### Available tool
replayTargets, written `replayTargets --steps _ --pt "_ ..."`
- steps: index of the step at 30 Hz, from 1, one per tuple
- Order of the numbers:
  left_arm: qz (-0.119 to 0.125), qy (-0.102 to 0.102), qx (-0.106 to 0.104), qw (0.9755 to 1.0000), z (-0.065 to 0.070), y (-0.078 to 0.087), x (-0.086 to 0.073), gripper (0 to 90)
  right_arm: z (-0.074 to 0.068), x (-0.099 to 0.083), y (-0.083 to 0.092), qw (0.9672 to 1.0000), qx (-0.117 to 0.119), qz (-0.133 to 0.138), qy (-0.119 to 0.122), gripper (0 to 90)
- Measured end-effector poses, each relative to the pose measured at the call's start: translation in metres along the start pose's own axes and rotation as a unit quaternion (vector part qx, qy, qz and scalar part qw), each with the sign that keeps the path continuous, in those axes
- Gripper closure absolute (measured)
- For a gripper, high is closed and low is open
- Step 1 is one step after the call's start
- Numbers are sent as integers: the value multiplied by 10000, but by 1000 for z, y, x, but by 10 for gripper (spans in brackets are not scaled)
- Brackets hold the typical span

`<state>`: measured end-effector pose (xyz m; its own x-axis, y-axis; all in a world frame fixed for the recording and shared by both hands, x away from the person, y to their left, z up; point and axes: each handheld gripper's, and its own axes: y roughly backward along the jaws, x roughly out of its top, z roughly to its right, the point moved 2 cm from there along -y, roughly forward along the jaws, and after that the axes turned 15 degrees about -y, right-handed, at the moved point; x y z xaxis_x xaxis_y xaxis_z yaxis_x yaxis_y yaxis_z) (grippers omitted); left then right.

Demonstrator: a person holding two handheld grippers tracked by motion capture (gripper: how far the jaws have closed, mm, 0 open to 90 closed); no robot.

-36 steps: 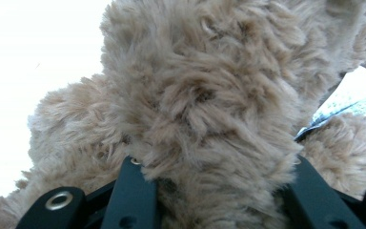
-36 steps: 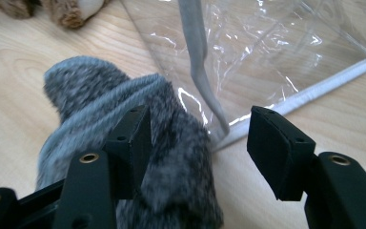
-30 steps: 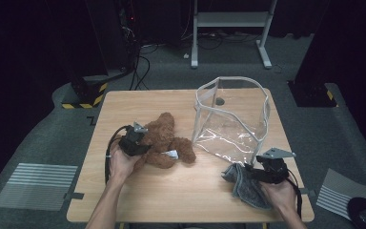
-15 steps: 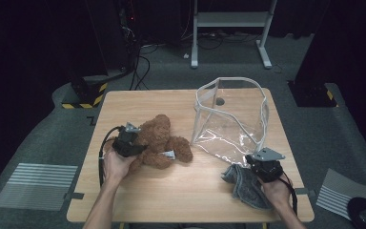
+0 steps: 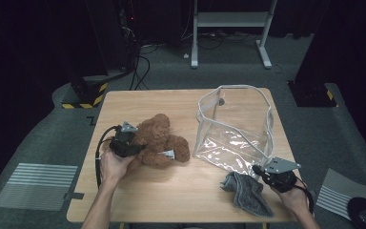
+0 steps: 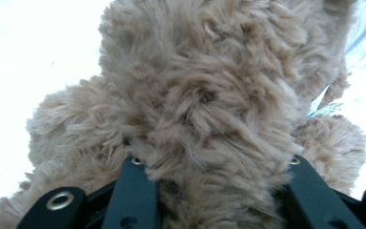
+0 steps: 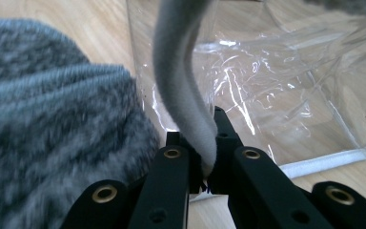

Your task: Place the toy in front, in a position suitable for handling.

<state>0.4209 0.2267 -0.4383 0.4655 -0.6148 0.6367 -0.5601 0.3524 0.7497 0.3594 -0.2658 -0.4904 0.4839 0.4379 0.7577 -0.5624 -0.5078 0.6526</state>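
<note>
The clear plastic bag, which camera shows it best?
The high view: the whole clear plastic bag stands open on the table between teddy bear and grey cloth. The right gripper view gives a close part, its grey trim pinched in the right gripper.

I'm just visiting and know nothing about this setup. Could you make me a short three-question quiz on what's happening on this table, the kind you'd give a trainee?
1. True or false: the left gripper has its jaws closed around the brown teddy bear.
2. What is the right gripper pinching? A) the grey cloth B) the grey edge band of the clear plastic bag C) the teddy bear's tag
3. Fill in: the grey cloth lies on the wooden table just in front of the ____.

Key
1. True: in the left gripper view the fur bulges between the two jaws.
2. B: the jaws have just closed on the band of the clear plastic bag.
3. clear plastic bag.
</note>
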Motion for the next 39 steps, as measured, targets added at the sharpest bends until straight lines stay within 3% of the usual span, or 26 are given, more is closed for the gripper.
replayTargets --steps 8,17,28,37,39 --pt "151 60 -20 9999 -3 11 4 668 7 3 -1 9994 282 -103 176 876" --pt "248 196 39 9995 -12 24 1 668 -14 25 -24 9959 545 -199 696 877" --pt "433 265 52 9987 -19 44 5 668 -12 16 -10 9932 740 -326 841 877" --pt "526 243 110 9983 -22 54 13 667 -34 40 -37 9848 1103 -400 1277 877" --pt "531 246 138 9982 -23 57 12 667 -35 40 -38 9847 1122 -401 1270 877"
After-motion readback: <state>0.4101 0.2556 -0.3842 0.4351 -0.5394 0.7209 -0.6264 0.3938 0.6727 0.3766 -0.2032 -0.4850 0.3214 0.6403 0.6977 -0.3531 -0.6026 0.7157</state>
